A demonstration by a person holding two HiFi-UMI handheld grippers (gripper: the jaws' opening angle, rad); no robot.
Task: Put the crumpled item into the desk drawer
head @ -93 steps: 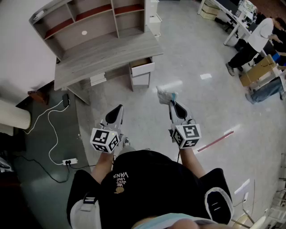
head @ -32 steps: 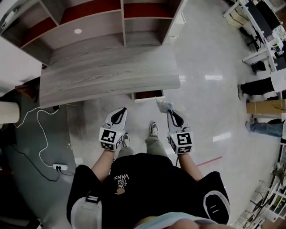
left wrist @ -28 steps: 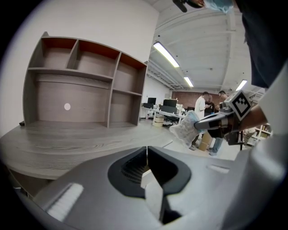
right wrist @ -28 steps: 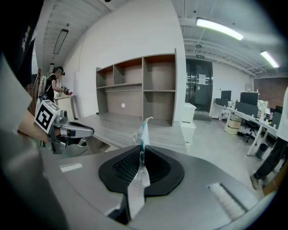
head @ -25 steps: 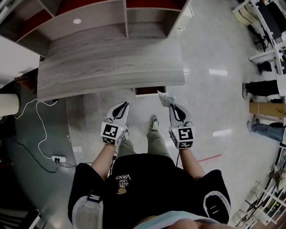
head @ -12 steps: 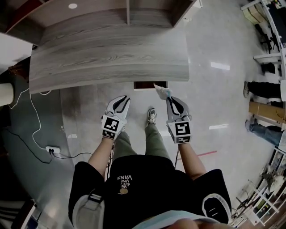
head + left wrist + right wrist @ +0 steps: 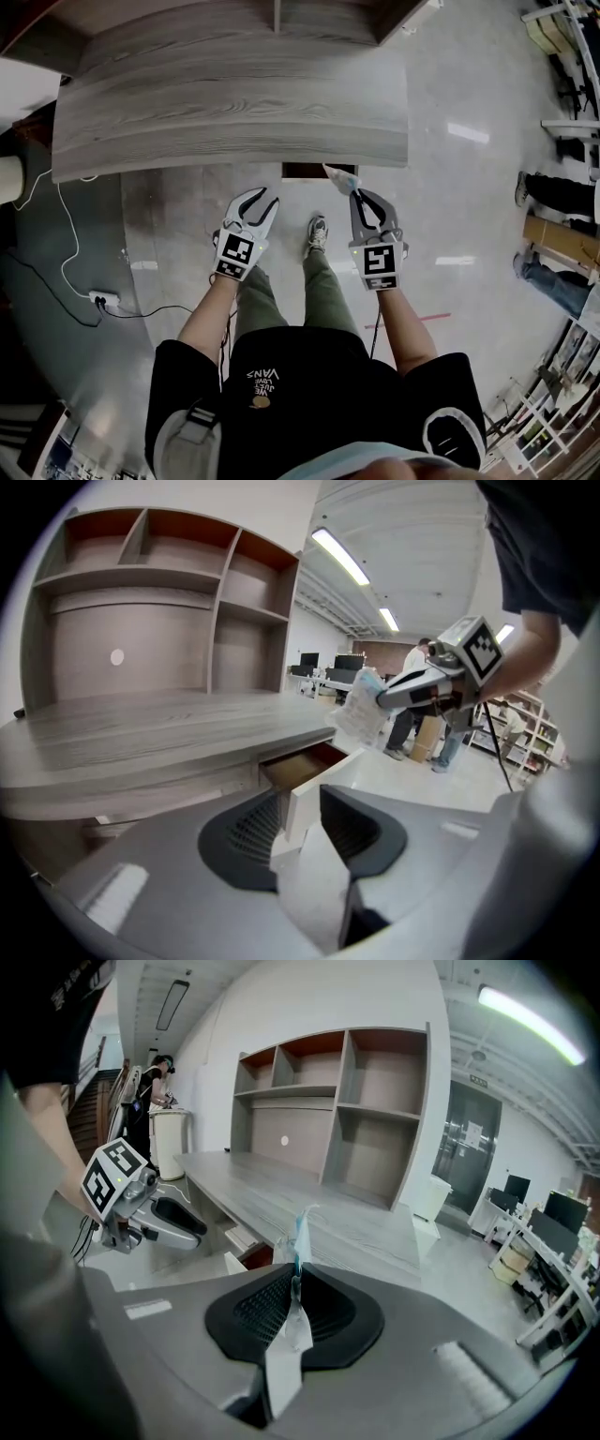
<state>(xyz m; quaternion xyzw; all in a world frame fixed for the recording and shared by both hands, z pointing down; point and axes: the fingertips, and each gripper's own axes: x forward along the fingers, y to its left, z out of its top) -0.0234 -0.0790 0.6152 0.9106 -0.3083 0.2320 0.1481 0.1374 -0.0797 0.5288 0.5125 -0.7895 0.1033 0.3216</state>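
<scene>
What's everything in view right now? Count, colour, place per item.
desk: one, grey wood, ahead of the person
shelf unit: one, grey with red-brown backs, on the desk
drawer: one, white front, open under the desk's front edge
crumpled item: one, clear-white with blue, held in the air by the drawer's right end
power strip: one, white, floor at left, cables attached
bystanders: at least two, far right
left gripper: grey-white, jaws opening, nothing between them
right gripper: grey-white, shut on the crumpled item
</scene>
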